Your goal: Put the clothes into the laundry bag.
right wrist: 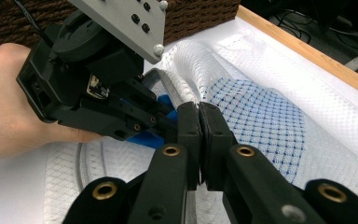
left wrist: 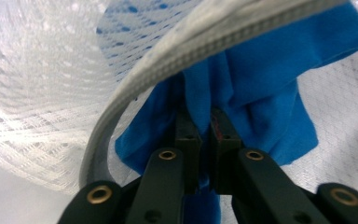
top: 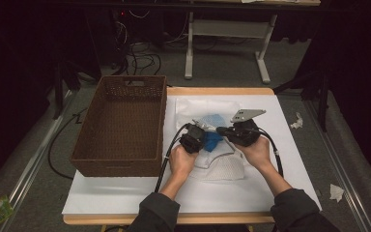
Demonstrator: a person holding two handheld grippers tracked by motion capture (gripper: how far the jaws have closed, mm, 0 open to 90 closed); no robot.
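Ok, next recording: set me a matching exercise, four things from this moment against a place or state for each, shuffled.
Things:
1. left tool
2. right tool
3. wicker basket
4. blue cloth

Places or states:
A. empty, at the table's left side
B. partly inside the white mesh bag
C. shut on the blue cloth
D. shut on the mesh bag's edge

Pairs: 1-C, 2-D, 3-A, 4-B
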